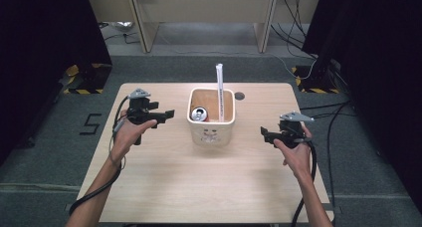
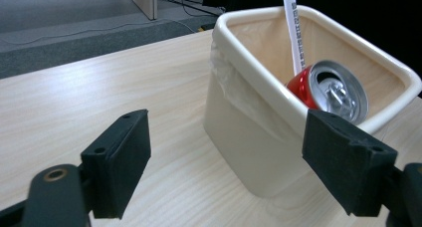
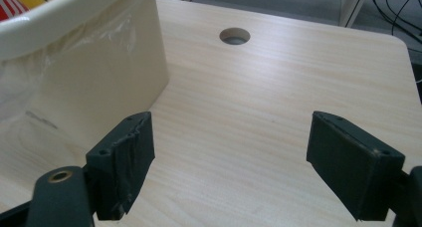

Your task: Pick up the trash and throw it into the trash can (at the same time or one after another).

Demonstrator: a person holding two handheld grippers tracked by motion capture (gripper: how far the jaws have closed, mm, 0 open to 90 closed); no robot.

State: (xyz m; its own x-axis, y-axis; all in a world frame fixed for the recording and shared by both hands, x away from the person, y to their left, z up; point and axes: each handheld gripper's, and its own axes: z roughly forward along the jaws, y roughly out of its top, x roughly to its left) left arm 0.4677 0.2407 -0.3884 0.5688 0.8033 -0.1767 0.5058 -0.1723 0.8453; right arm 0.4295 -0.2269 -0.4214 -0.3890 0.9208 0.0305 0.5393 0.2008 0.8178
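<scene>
Lighting even, overhead; image quality fair.
Pale sheen on the table [image 2: 74,102]; dark room edges; soft focus, near jaws slightly blurred.

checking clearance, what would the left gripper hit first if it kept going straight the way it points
Most likely the cream bin: the open left gripper points at its near wall, nothing between.

red aluminium drink can [image 2: 328,90]: lower body hidden behind rim of cream plastic bin [image 2: 249,137] | tall white printed strip [image 2: 293,28]: top cut by frame edge, print too small to read | bin's front marking [image 1: 210,135]: blurred
</scene>
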